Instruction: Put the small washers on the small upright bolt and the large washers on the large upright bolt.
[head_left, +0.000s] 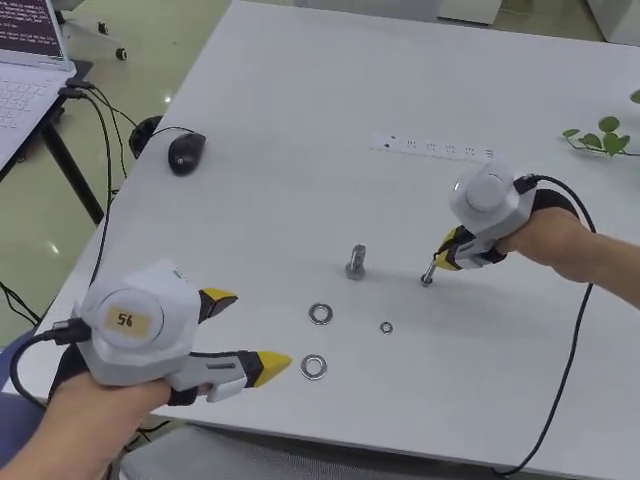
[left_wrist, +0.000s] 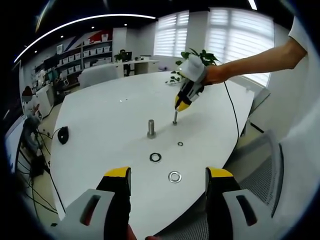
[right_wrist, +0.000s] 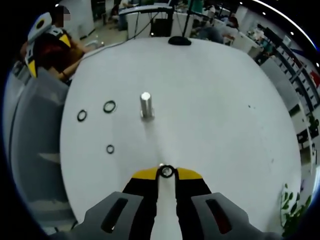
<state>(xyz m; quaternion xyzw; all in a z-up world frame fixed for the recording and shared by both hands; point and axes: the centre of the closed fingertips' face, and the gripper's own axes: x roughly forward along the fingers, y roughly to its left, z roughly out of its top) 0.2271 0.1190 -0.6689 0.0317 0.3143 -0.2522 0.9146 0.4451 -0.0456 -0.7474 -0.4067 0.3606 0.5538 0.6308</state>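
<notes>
My right gripper (head_left: 441, 262) is shut on a small washer (right_wrist: 167, 172) and holds it right at the top of the small upright bolt (head_left: 427, 278). To its left stands the large upright bolt (head_left: 356, 262) on the white table (head_left: 300, 120). Two large washers (head_left: 320, 313) (head_left: 314, 366) and a small washer (head_left: 386, 327) lie flat in front of the bolts. Near the table's front left edge, my left gripper (head_left: 245, 332) is open with nothing between its yellow tips. The left gripper view looks past those tips at the nearer large washer (left_wrist: 174, 176) and the large bolt (left_wrist: 151, 128).
A black mouse (head_left: 186, 152) lies at the table's left side and a white power strip (head_left: 432, 148) at the back. A laptop (head_left: 25, 60) sits on a side stand to the left. A plant (head_left: 600, 135) pokes in at the right edge.
</notes>
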